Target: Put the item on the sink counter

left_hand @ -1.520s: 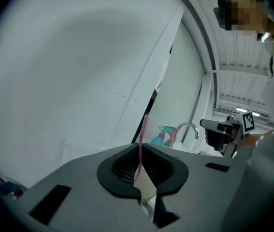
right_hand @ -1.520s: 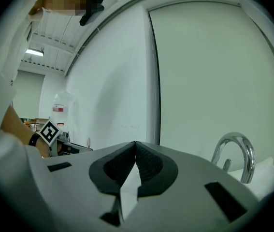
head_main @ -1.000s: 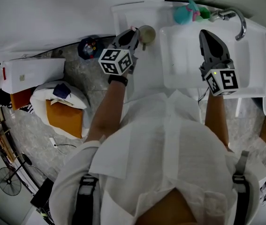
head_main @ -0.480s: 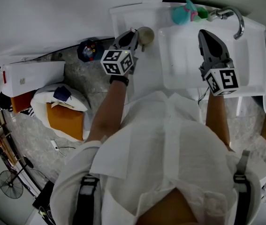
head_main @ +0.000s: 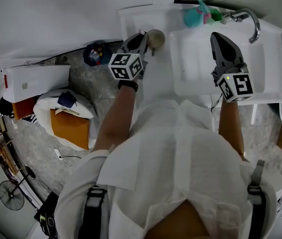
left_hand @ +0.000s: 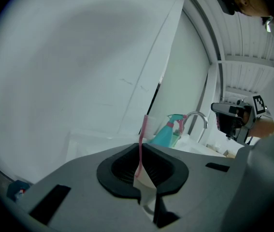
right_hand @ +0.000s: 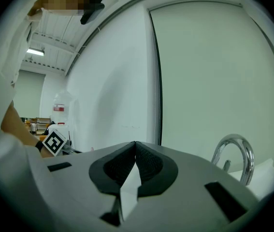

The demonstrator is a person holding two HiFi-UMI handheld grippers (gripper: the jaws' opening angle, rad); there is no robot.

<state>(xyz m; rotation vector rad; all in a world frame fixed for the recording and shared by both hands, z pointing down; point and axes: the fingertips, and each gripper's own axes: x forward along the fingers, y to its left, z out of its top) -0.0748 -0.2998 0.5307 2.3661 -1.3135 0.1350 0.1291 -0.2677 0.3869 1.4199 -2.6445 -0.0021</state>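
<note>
Left of the sink basin (head_main: 179, 86), a white box (head_main: 34, 79) and an orange bag (head_main: 69, 127) lie on the mottled grey floor (head_main: 78, 76). The left gripper (head_main: 141, 37) is clamped tight on a thin pink stick (left_hand: 143, 135) above the white counter (head_main: 132, 17), just beside a cup (head_main: 156, 35). A teal spray bottle (head_main: 195, 15) stands behind the basin. The right gripper (head_main: 218, 37), closed and empty, hovers over the basin near the faucet (head_main: 253, 25).

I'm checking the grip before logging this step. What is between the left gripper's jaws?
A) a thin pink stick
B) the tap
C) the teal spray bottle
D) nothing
A: in the left gripper view the pink stick rises from between the closed jaws of the left gripper, while the spray bottle and the tap stand well behind it.
</note>
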